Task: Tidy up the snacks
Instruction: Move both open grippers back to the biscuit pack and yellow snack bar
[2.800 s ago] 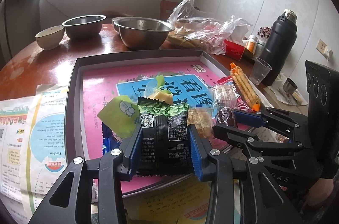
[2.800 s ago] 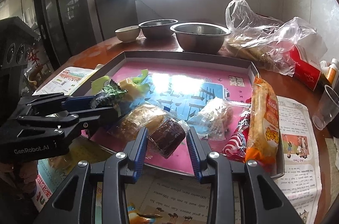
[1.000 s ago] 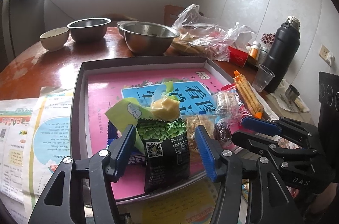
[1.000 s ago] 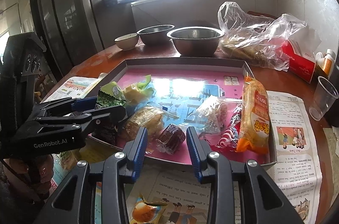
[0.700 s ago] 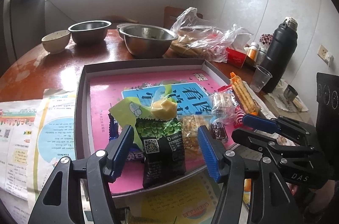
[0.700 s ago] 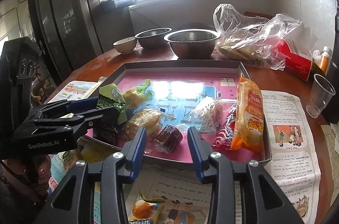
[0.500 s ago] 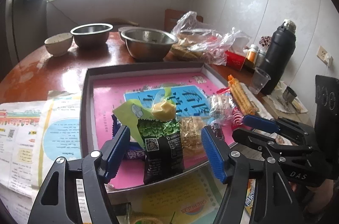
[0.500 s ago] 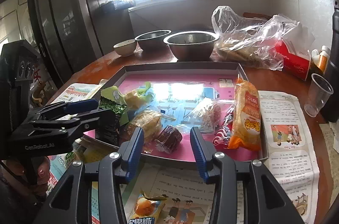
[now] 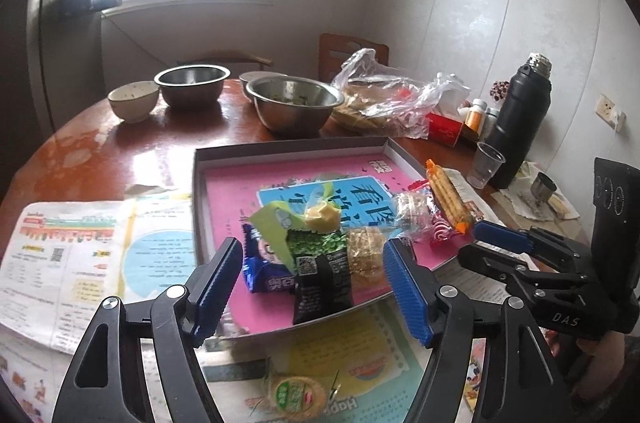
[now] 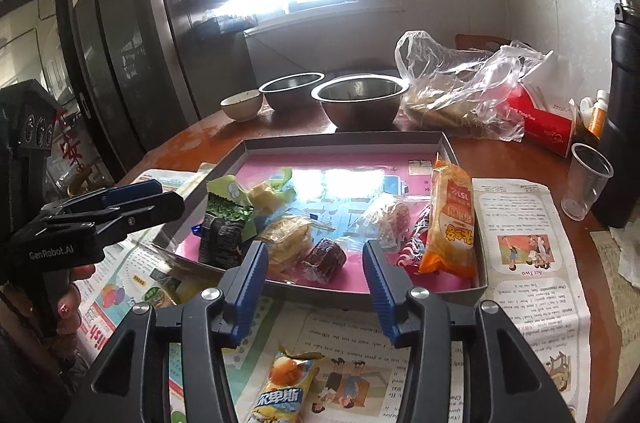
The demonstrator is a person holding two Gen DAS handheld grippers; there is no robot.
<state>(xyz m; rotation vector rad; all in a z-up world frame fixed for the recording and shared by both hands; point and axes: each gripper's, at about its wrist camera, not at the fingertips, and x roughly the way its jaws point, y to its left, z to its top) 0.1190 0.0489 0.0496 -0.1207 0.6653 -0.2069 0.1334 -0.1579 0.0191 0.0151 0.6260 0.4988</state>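
While both hand-held grippers, left (image 9: pixel 308 287) and right (image 10: pixel 314 283), are opening empty, the upright black-and-green foil packet (image 9: pixel 320 275) is risking toppling over the shallow grey cardboard tray's (image 9: pixel 280 149) rim.

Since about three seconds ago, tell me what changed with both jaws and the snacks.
The left gripper let go of the black-and-green packet, the right gripper let go of the dark brown snack; both drew back, jaws opening, nothing between them. Both snacks lie in the tray. The other snacks and bowls stayed.

3 metal bowls (image 9: pixel 295 103), 1 ceramic bowl (image 9: pixel 133 100), 1 tray (image 9: pixel 280 153).
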